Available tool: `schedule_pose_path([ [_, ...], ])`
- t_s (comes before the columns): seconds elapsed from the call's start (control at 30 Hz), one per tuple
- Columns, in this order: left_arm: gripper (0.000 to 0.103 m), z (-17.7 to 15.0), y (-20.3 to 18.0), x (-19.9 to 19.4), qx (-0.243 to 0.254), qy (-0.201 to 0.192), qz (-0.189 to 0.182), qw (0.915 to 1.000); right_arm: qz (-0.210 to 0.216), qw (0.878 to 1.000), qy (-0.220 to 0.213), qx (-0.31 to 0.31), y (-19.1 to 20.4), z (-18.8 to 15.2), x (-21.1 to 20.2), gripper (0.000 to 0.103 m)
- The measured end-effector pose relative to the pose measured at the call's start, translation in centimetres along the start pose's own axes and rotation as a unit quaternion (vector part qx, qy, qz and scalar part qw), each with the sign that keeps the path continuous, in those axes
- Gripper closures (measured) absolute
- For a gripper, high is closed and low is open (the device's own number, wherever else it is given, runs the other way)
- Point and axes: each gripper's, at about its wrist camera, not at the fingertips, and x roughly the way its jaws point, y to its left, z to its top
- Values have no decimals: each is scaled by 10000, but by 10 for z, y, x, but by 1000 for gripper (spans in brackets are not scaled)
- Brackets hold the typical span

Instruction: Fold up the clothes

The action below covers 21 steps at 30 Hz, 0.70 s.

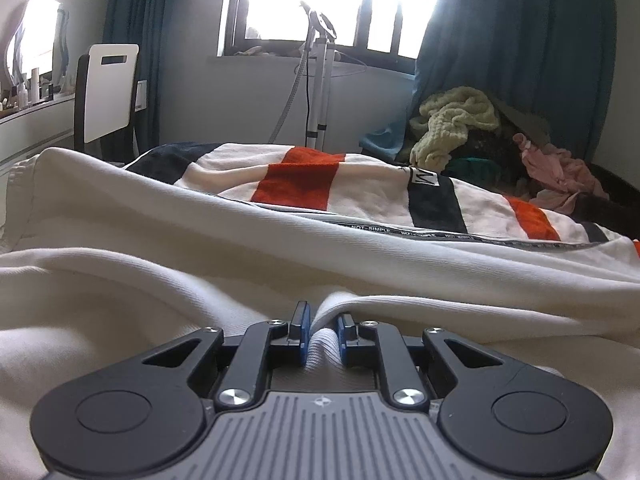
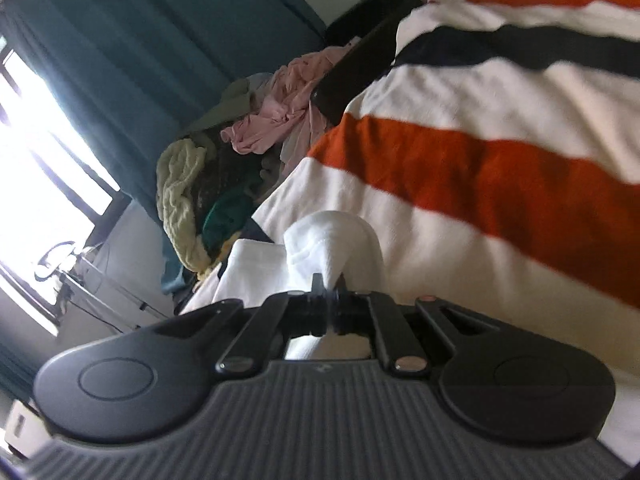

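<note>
Currently the cream garment (image 1: 168, 240) lies spread across the bed from 9 to 3 o'clock in the left wrist view, its long axis crosswise, its far panel striped navy and orange with a printed tape along the seam. Fabric is thick, softly creased, ribbed at the near hem. Left gripper (image 1: 320, 330), low at 6 o'clock and pitched slightly down, is clenched on that ribbed hem. Right wrist view is rolled and motion-blurred; stripes run from 9 toward 3 o'clock. Right gripper (image 2: 329, 294) pinches a bunched white fold of the same garment, jaws closed tight on it.
</note>
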Motion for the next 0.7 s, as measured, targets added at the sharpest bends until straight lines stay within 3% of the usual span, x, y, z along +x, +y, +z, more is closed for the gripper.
schedule_pose_path([
  [0.2, 84, -5, -4, -18, -178, -57, -6, 9998, -589, 9978, 286, -71, -23, -8, 0, 97],
  [0.3, 72, -8, -9, -28, -180, -48, 4, 9998, -668, 9967, 441, 133, -31, -13, -1, 96],
  [0.4, 54, -10, -13, -40, -144, -53, 14, 9999, -666, 9964, 522, -81, -17, -10, -16, 88],
  [0.5, 42, -11, -15, -61, -172, -137, 49, 9997, -692, 9947, 559, -514, 0, -12, -46, 61],
  [0.57, 26, -12, -17, -78, -160, -194, 85, 9996, -578, 9940, 543, -754, 10, -15, -71, 31],
  [0.7, 14, -21, -24, -117, 52, -341, 144, 9993, -211, 9904, 671, -1191, 27, -19, -124, 28],
])
